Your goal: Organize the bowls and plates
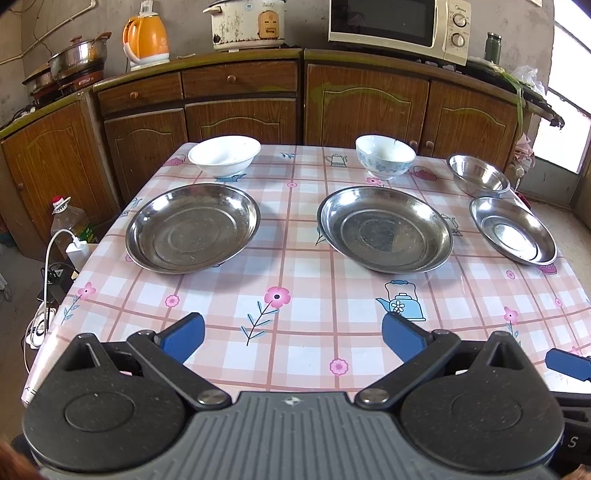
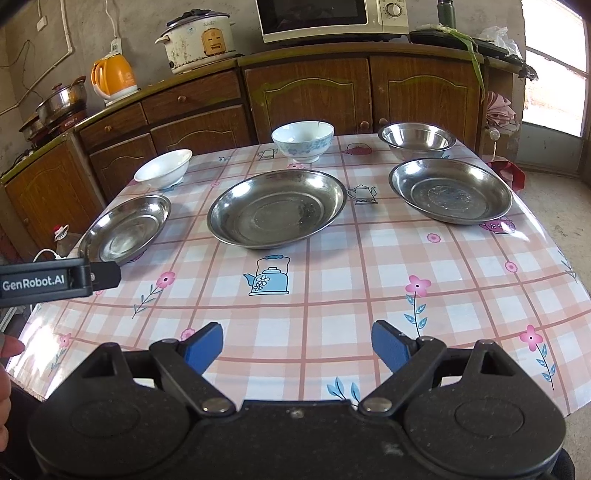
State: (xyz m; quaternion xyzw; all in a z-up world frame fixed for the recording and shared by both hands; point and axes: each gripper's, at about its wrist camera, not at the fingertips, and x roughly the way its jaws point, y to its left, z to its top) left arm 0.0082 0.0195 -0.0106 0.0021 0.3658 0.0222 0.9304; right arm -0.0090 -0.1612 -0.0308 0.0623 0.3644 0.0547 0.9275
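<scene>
Three steel plates lie in a row on the checked tablecloth: the left plate (image 1: 192, 227) (image 2: 125, 229), the middle plate (image 1: 386, 229) (image 2: 277, 206) and the right plate (image 1: 513, 230) (image 2: 450, 190). Behind them stand a white bowl (image 1: 224, 155) (image 2: 163, 169), a blue-patterned bowl (image 1: 385, 156) (image 2: 303, 141) and a steel bowl (image 1: 478, 175) (image 2: 418, 139). My left gripper (image 1: 293, 338) hovers open over the near table edge, holding nothing. My right gripper (image 2: 297, 347) is also open and holds nothing, near the front edge.
Wooden cabinets (image 1: 240, 110) run behind the table, with a kettle (image 1: 146, 37), rice cooker (image 1: 247, 22) and microwave (image 1: 399, 26) on top. An oil bottle (image 1: 68, 221) and charger cables sit left of the table. A hand (image 2: 7, 369) shows at the left edge.
</scene>
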